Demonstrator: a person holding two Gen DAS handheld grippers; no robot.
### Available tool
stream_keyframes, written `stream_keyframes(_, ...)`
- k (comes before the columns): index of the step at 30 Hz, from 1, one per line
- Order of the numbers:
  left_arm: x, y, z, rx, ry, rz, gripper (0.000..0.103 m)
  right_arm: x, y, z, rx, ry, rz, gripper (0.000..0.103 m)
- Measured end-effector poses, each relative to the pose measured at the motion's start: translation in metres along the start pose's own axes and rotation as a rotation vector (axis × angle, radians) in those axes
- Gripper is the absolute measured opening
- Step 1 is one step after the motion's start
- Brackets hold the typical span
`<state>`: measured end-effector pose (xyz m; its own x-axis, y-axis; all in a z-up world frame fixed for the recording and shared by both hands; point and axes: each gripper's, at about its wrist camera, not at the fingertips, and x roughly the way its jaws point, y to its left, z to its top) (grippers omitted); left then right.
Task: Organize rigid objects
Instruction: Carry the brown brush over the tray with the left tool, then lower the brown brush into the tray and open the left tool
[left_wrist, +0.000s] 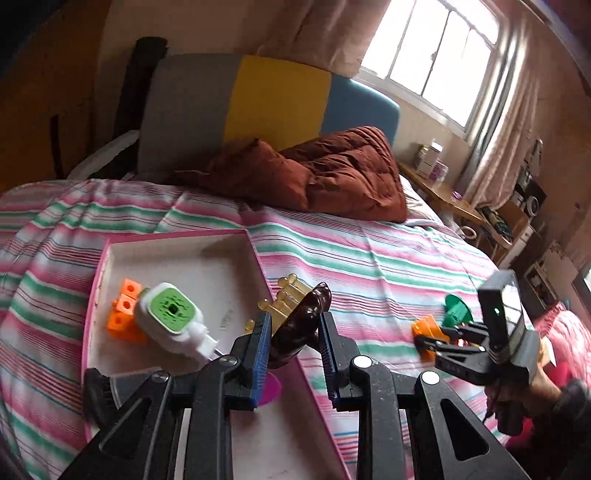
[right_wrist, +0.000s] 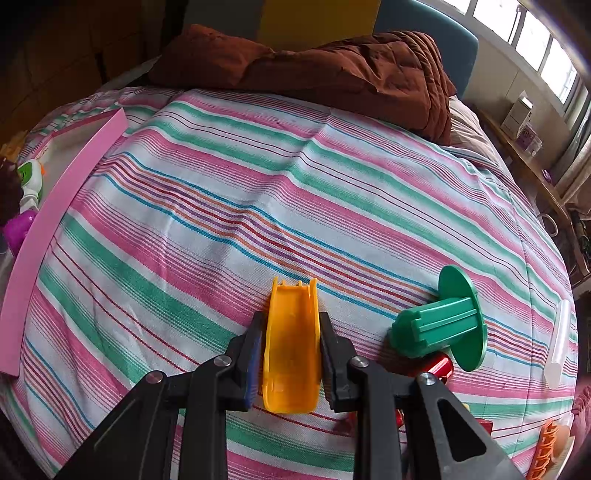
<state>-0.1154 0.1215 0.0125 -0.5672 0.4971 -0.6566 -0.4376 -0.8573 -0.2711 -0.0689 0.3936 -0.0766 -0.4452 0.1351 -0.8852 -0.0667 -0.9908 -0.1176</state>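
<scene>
Dark brown hair claw clip (left_wrist: 299, 325) pinched in left gripper (left_wrist: 293, 332), hanging over the pink box's right rim (left_wrist: 258, 254), long axis pointing away. Straight below: green-faced white gadget (left_wrist: 171, 317), orange blocks (left_wrist: 123, 314). Right gripper (right_wrist: 290, 347) clamped on orange slide piece (right_wrist: 291, 347) mid-bed, long axis along the fingers; green spool (right_wrist: 443, 321) just beside.

Both wrist cameras look steeply down, close, sharing the striped bedspread (right_wrist: 229, 206) (left higher).
</scene>
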Motion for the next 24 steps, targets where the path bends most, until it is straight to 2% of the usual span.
stream_keyframes(4, 0.017, 0.026, 0.014, -0.037, 0.016, 0.049, 0.026, 0.000, 0.000, 0.000, -0.001, 0.000, 0.000, 0.025)
stream_keyframes(10, 0.048, 0.037, 0.020, -0.027, 0.061, 0.114, 0.026, 0.000, 0.001, 0.000, -0.003, -0.001, -0.002, 0.025)
stream_keyframes(13, 0.057, 0.041, 0.019, -0.033, 0.078, 0.122, 0.026, 0.000, 0.001, 0.000, -0.004, -0.001, -0.003, 0.025)
stream_keyframes(16, 0.055, 0.044, 0.020, -0.053, 0.072, 0.146, 0.030, 0.000, 0.002, 0.000, -0.003, -0.001, -0.004, 0.025)
stream_keyframes(21, 0.031, 0.040, 0.016, -0.045, 0.010, 0.169, 0.035, 0.000, 0.003, 0.000, -0.003, -0.002, -0.005, 0.025)
stream_keyframes(24, 0.014, 0.037, 0.010, -0.051, -0.014, 0.169, 0.043, 0.000, 0.004, 0.000, -0.004, -0.004, -0.009, 0.025)
